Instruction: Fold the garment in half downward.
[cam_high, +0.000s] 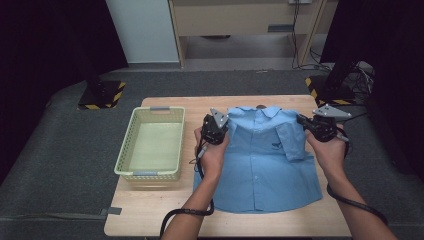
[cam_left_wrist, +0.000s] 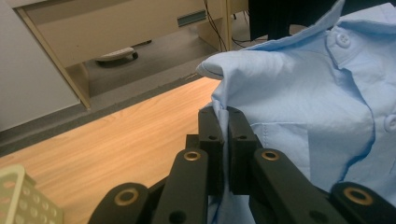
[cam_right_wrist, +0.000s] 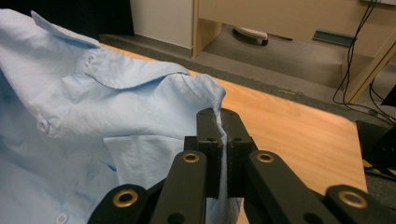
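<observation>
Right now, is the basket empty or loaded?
Empty. In the high view the pale green basket shows a bare floor inside; the blue shirt lies beside it on the table.

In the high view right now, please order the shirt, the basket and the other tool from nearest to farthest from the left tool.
1. Shirt: clamped in the left tool at its shoulder.
2. Basket: just to its left on the table.
3. Right tool: across the shirt, at the other shoulder.
</observation>
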